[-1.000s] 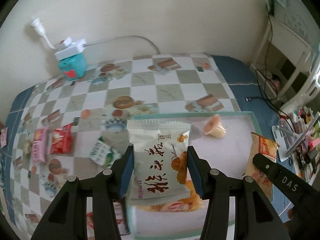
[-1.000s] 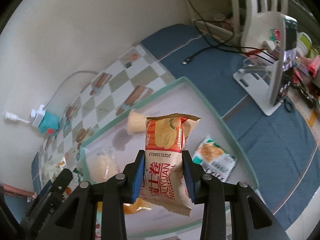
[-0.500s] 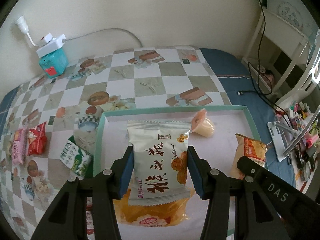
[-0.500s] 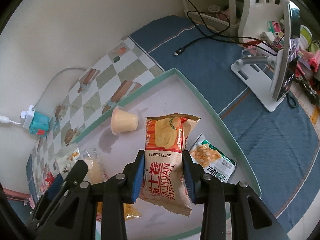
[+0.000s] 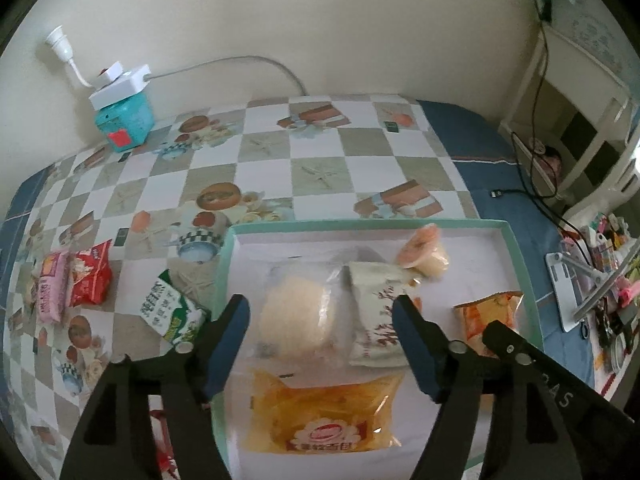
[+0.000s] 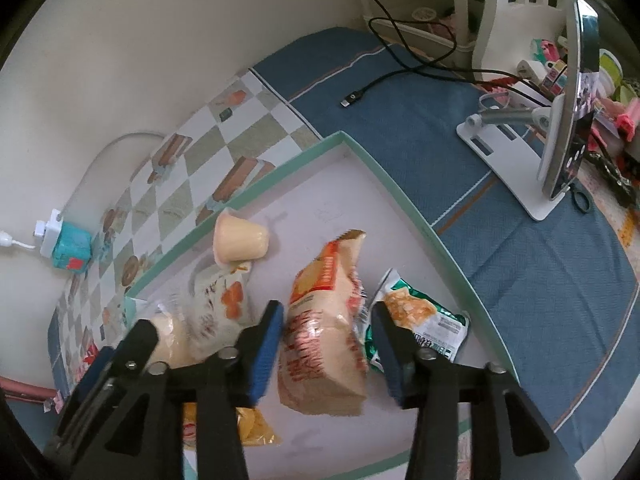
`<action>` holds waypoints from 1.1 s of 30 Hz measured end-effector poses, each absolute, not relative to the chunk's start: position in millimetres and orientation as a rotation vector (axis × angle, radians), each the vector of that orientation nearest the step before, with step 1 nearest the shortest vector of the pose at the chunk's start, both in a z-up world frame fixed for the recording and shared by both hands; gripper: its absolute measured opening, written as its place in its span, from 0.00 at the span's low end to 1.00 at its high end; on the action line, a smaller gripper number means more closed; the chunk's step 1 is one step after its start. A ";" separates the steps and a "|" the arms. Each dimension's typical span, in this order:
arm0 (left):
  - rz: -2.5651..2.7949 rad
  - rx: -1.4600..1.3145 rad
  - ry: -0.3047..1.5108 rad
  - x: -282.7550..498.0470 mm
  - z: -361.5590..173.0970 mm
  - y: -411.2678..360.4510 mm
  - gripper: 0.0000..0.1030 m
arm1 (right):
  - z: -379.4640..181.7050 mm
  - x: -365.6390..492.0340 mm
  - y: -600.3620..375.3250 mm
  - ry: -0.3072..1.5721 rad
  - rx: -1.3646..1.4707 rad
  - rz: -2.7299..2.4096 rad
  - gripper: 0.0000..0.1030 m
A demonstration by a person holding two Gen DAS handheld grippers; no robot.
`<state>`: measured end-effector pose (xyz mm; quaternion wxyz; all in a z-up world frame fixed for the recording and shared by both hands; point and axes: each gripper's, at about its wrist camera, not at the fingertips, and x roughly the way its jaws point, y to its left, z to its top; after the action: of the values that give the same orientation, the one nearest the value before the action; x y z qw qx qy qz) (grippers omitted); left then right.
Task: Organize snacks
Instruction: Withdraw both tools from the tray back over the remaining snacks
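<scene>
Both packets are released since the earlier frames. Left wrist view: left tool [image 5: 320,320] has just opened its jaws, nothing gripped; cream packet [image 5: 378,316] now lies in the teal tray [image 5: 516,256] beside a round bun [image 5: 296,316], an orange bread bag [image 5: 324,420] and a jelly cup [image 5: 424,254]. Three snacks wait on the counter [image 5: 320,168] outside

Right wrist view: right tool [image 6: 326,338] has also just opened; the swiss-roll packet [image 6: 324,336] sits loose between the jaws, beside a green packet [image 6: 420,320]
</scene>
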<state>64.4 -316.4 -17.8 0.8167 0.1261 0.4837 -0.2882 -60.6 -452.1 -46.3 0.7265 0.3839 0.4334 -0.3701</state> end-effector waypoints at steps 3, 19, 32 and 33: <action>-0.559 0.275 1.055 70.4 -20.6 -311.1 0.82 | -48.3 -62.6 -453.6 0.962 0.848 -0.831 0.70; -0.370 0.243 1.141 98.8 -32.3 -280.0 0.95 | -52.0 -55.8 -448.2 0.997 0.796 -0.843 0.82; -0.340 0.155 1.195 120.5 -23.3 -242.7 0.95 | -38.6 -50.4 -433.9 1.004 0.732 -0.863 1.00; -0.334 0.150 1.192 122.4 -21.2 -237.9 0.95 | -36.1 -49.6 -432.4 1.003 0.727 -0.862 1.00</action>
<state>122.4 -237.9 -21.2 0.8117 0.0700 0.5583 -0.1565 -49.6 -432.4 -36.1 0.7283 0.3302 0.4554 -0.3913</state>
